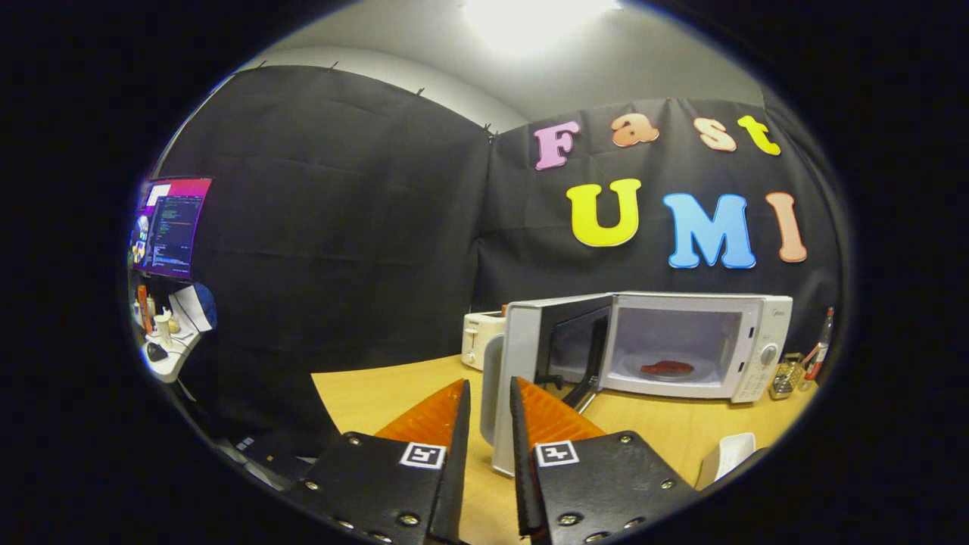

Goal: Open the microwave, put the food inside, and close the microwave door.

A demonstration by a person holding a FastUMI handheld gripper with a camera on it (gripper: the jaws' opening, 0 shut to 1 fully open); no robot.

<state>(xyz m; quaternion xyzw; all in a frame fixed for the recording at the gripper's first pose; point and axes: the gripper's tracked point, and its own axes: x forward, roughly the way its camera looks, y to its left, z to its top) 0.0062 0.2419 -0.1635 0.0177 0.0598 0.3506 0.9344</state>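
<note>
A white microwave (757,341) stands on the wooden table (666,431) with its door (522,356) swung wide open to the left. A reddish piece of food (668,369) lies on the glass plate inside the cavity. My gripper (490,387) is at the door's free edge. Its two fingers stand close together, with the door's grey handle (490,378) in the narrow gap between them. The right finger overlaps the door's outer face, and the left finger lies just outside the handle.
A white toaster (478,338) sits behind the door at the table's back. A small wire basket (787,376) and a bottle (821,344) stand right of the microwave. A white dish (728,456) lies near the front right. A desk with a monitor (172,225) is far left.
</note>
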